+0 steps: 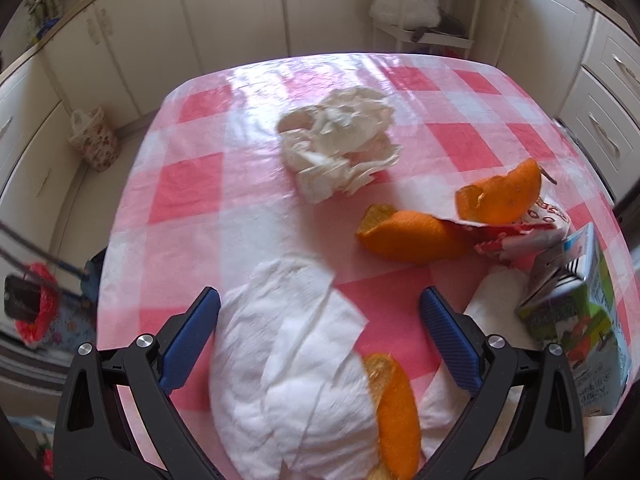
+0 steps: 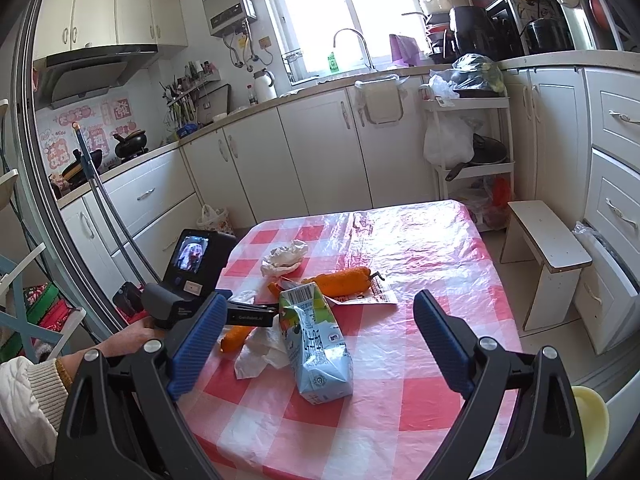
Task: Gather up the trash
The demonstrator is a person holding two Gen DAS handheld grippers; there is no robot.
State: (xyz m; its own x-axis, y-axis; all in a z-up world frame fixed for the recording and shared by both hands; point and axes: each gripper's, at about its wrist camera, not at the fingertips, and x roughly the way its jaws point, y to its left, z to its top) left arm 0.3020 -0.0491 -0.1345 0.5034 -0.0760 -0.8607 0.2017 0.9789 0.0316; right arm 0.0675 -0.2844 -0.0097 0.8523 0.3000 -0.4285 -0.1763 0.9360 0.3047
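The white napkin lies flat and rumpled on the near part of the checked tablecloth, directly under the left gripper, whose blue pads are spread wide with nothing between them but the paper below. The napkin's long axis runs roughly along the line of the fingers, toward the far edge of the table, so the jaws straddle it across its narrow way. A strip of orange peel rests on its right margin, touching it, close to the right-hand pad.

Farther out lie more scraps: a crumpled tissue near the middle of the cloth, two more pieces of peel beside a torn red-and-white wrapper, and a squashed drink carton on the right.

The right gripper hangs back from the table's near edge, also wide open and empty, with the carton lying between its pads in its view, long axis pointing away; how high above it the claw sits is hard to judge.

The left hand is plainly the nearer to the napkin. I would guess a straight descent and a pinch gathers the paper, though the peel on its edge may slide off or come along.
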